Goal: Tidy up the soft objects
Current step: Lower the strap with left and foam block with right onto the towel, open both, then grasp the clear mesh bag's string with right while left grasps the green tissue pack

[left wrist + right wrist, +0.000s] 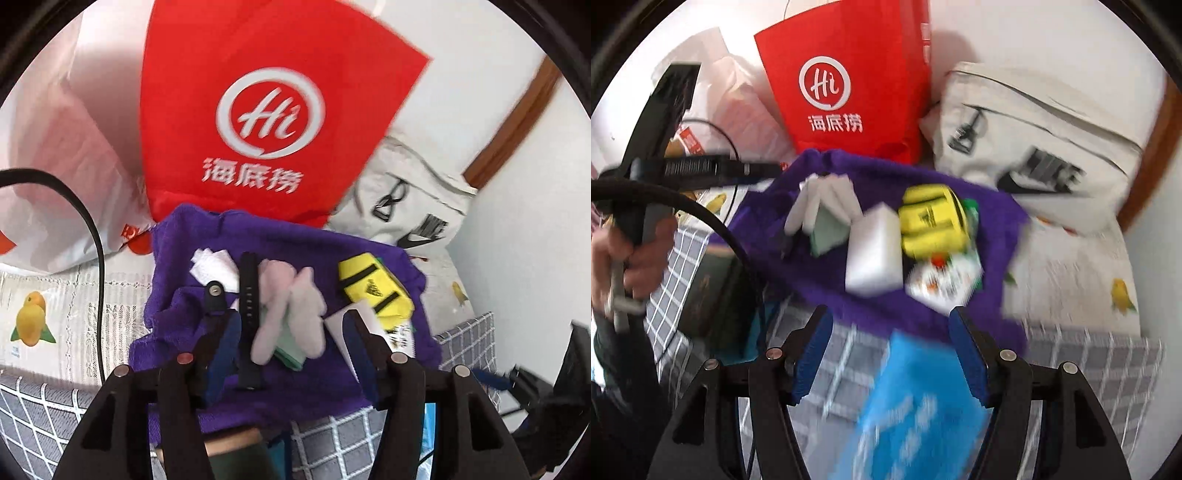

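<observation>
Here, a purple towel (pixel 280 243) was seen spread over a grey checked cloth (pixel 332 443), with several small things lying on it. In the left wrist view, the left gripper (pixel 291 328) was held above the towel with its jaws parted about halfway. A pale pink soft piece (pixel 291 314) and a black strap (pixel 248 317) were seen in the gap between the fingers, but whether the pads pressed on either could not be told. At 10 o'clock from the pink piece, white sponge pieces (pixel 214 269) were found; at 2 o'clock, a yellow pouch (pixel 373 291) with black markings was seen near the towel's right side.

In the right wrist view, which was blurred, the right gripper (pixel 890 354) was shown with its jaws standing well apart and nothing gripped between them. A blue packet (pixel 908 406) was seen just below the gap, beside the right finger. A white sponge block (pixel 875 254) was found at 12 o'clock from the gripper, on the towel, touching the yellow pouch at its 2 o'clock.

Behind the towel, at 12 o'clock, a red paper bag (pixel 849 74) was stood upright, and a white drawstring bag (pixel 1034 147) was seen at 2 o'clock.
</observation>
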Available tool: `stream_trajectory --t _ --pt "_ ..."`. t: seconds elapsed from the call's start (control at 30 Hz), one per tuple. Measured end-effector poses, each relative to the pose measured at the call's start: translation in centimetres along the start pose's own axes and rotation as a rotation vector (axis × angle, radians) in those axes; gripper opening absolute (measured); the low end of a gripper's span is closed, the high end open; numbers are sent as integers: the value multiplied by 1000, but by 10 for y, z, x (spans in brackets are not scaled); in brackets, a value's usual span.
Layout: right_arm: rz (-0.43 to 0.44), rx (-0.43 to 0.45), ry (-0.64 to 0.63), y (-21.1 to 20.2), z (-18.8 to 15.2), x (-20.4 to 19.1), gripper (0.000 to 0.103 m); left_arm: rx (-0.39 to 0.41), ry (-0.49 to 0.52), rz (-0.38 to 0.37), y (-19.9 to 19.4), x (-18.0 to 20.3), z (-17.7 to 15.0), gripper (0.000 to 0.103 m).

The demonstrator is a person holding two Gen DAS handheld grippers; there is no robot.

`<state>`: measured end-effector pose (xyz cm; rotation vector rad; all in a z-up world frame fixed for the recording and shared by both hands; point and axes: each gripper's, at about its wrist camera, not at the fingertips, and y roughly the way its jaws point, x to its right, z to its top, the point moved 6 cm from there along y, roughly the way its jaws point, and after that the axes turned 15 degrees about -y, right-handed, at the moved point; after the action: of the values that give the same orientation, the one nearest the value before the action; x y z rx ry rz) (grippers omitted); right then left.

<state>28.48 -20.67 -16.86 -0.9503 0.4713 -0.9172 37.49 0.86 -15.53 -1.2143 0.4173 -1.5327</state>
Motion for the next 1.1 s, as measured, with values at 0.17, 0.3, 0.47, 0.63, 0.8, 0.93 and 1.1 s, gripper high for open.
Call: stream_trajectory --t 0.17,0.3,0.47,0.63,0.8,0.93,1.1 --pt "8 -31 43 -22 -48 -14 62 35 48 -33 -34 17 -11 60" --pt "57 -63 59 -19 -73 -30 49 37 85 -26 -54 27 -27 60" --pt "14 -59 19 -12 -83 -46 14 70 131 24 -84 28 -45 60" --pt "66 -16 -4 -22 -84 -62 4 64 145 68 -98 21 -69 60" --pt "105 72 23 -50 -83 -72 3 8 164 92 -97 15 -109 60" --pt "68 130 21 -77 -78 -74 3 -49 181 89 -96 13 -145 60" --pt "15 186 41 -110 -80 -67 3 -97 201 75 -102 11 -192 68"
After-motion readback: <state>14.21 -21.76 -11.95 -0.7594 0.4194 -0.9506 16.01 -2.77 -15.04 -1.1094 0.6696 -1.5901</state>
